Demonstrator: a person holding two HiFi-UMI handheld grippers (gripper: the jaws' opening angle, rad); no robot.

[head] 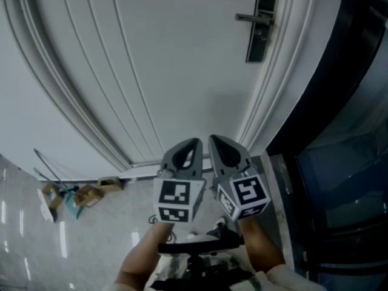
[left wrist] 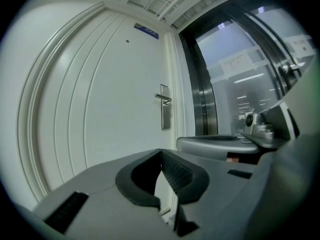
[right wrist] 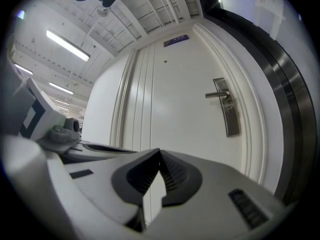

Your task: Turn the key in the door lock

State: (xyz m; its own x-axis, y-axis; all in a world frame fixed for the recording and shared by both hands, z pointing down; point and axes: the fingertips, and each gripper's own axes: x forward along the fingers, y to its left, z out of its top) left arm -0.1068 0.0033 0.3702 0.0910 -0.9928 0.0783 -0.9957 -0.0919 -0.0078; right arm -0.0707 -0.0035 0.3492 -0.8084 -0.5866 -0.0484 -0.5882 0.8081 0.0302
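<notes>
- Glossy pale floor [head: 36, 253] at the head view's lower left, small cardboard boxes [head: 89, 194] lying on it.
- Dark glass panel [head: 345, 180] along its right edge.
- Ceiling strip light [right wrist: 67, 45], upper left of the right gripper view.

Can't tell whether key sits in lock plate [head: 260, 29]: too small in head view, no clearer in either gripper view. Door [head: 151, 59] cut by top and left picture edges in head view. Blue sign [left wrist: 146, 31] at door's top edge: print unreadable for me. Clutter [head: 79, 194] on floor near door's bottom edge: small, dim, I can't identify pieces. Notice [left wrist: 235, 62] on glass beside door frame: text illegible. Left hand [head: 148, 247], right hand [head: 260, 246]: arms cut at bottom picture edge.
</notes>
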